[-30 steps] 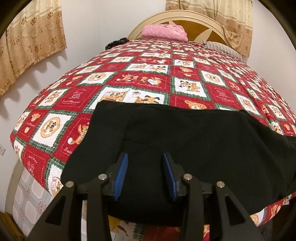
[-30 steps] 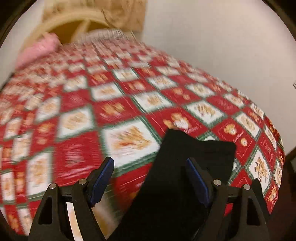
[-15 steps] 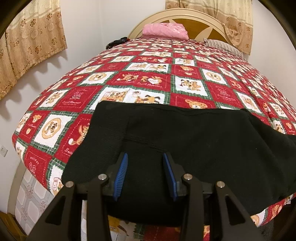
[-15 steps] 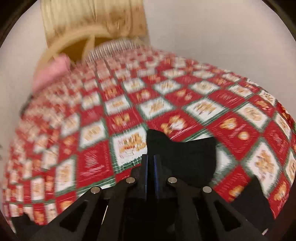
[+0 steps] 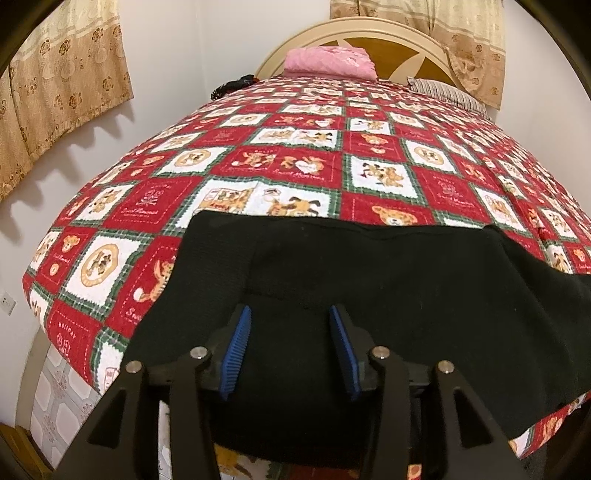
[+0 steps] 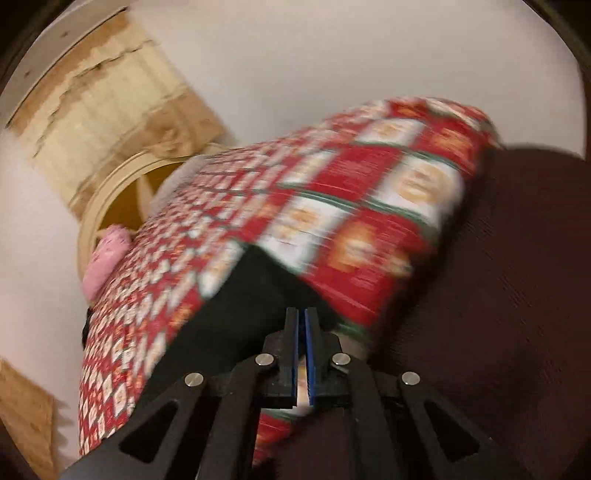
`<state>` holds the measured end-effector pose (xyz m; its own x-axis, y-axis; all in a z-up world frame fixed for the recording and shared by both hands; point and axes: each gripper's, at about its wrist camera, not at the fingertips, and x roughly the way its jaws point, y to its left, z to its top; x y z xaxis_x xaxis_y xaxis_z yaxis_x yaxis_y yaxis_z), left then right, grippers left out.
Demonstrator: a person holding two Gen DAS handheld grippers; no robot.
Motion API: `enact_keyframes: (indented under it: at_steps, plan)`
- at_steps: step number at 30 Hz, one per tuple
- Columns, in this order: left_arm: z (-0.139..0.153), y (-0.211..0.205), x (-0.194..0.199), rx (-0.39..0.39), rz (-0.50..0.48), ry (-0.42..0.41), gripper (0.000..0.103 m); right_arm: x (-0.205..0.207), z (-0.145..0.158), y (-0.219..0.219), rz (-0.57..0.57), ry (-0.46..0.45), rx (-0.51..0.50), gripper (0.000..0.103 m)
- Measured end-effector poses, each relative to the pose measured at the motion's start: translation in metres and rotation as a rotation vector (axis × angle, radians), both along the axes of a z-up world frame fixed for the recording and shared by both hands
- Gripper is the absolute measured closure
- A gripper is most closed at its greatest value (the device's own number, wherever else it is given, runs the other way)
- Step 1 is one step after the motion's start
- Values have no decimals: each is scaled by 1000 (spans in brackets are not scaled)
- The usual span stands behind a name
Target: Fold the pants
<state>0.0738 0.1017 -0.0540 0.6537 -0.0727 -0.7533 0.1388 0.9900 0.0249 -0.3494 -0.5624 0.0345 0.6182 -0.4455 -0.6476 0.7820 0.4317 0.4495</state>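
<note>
Black pants (image 5: 369,280) lie across the near end of a bed with a red patchwork quilt (image 5: 314,162). My left gripper (image 5: 291,332) is open and hovers over the waist part of the pants, touching nothing I can see. In the blurred right wrist view my right gripper (image 6: 301,325) has its jaws closed at the edge of the black pants (image 6: 240,306); whether cloth is pinched between them is not clear. That view is tilted, with the quilt (image 6: 332,206) running diagonally.
A pink folded blanket (image 5: 328,61) and a striped pillow (image 5: 447,92) lie at the headboard (image 5: 369,35). Curtains (image 5: 62,81) hang on the left wall. A dark maroon surface (image 6: 498,295) fills the right of the right wrist view.
My right gripper went from wide open to closed at the pant-leg end, then swung and tilted sharply. My left gripper has stayed open and still over the waist.
</note>
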Motion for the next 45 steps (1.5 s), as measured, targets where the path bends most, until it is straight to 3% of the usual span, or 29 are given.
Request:
enact_keyframes:
  at_steps: [3, 6, 8, 9, 11, 12, 16, 18, 20, 23, 31, 34, 37, 39, 42, 43, 44, 45]
  plan:
    - [1, -5, 1, 37, -1, -13, 53, -7, 6, 6, -23, 23, -40, 99]
    - [5, -9, -3, 62, 6, -23, 52, 10, 23, 12, 72, -41, -53, 99]
    - [9, -10, -8, 36, -2, -30, 44, 24, 25, 18, 117, -66, -74, 93]
    - [11, -10, -11, 29, -6, -37, 40, 31, 23, 20, 137, -75, -66, 86]
    - [13, -12, -15, 40, -14, -50, 39, 40, 15, 24, 160, -92, -48, 39]
    - [15, -14, -17, 55, -28, -61, 39, 47, 10, 27, 159, -100, -49, 35]
    - [22, -18, -18, 82, -45, -88, 35, 64, -3, 31, 177, -101, -13, 36]
    - [25, -17, -17, 72, -41, -94, 35, 77, -7, 33, 199, -94, -8, 42]
    - [27, -16, -15, 55, -40, -90, 35, 89, -8, 40, 214, -22, -36, 71]
    - [27, -17, -15, 46, -44, -83, 35, 101, -11, 35, 207, 29, -25, 96]
    - [40, -21, -21, 40, -84, -110, 35, 55, 25, 35, 181, 16, -95, 101]
    - [45, -27, -23, 33, -108, -123, 35, 33, 26, 36, 163, 31, -106, 101]
    - [51, -36, -26, 27, -135, -132, 35, 22, 25, 46, 192, -66, -101, 100]
    - [55, -41, -28, 10, -154, -137, 34, 31, 20, 55, 243, -122, -37, 100]
    - [60, -48, -34, -16, -173, -149, 29, 60, 14, 77, 338, -123, -29, 97]
    - [60, -49, -36, -23, -176, -151, 29, 68, 9, 82, 355, -107, -27, 86]
    - [60, -49, -37, -29, -181, -150, 29, 78, 1, 88, 374, -93, -12, 61]
    - [60, -48, -37, -32, -183, -148, 29, 84, -5, 93, 384, -89, 0, 47]
